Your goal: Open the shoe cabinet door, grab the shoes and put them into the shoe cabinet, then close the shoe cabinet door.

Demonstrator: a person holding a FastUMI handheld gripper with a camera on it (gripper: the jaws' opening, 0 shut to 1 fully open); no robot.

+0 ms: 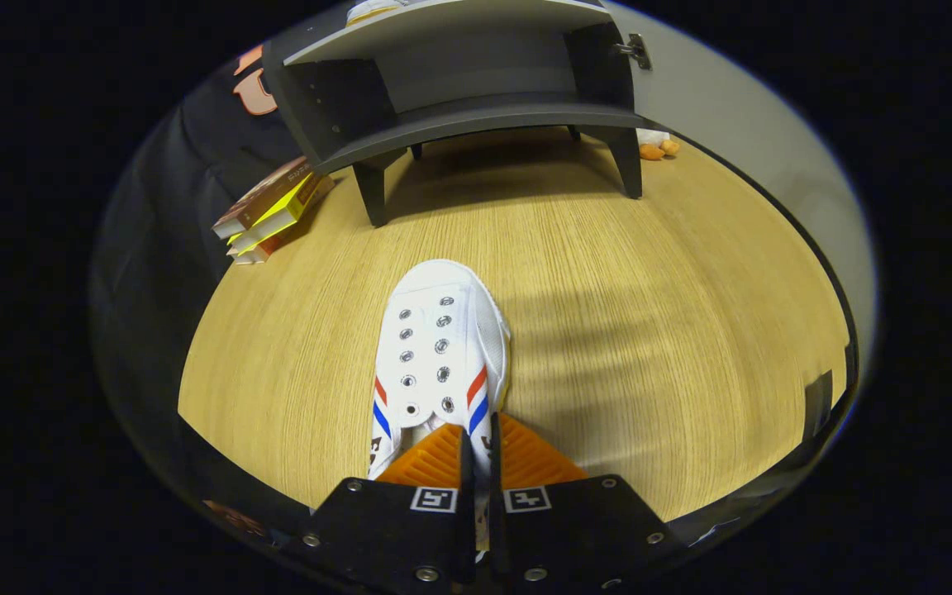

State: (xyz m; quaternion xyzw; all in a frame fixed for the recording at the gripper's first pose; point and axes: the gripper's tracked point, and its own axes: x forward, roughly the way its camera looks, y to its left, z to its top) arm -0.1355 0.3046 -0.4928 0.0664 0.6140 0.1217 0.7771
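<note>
The gripper pinches the rim of a white shoe between nearly closed jaws, its toe pointing ahead over the floor toward the cabinet, open well beyond, books beside its left leg.

Handheld gripper: two ribbed wedge-shaped fingers, close together, mounted on flat angular plates with round screws and one square fiducial marker each.
</note>
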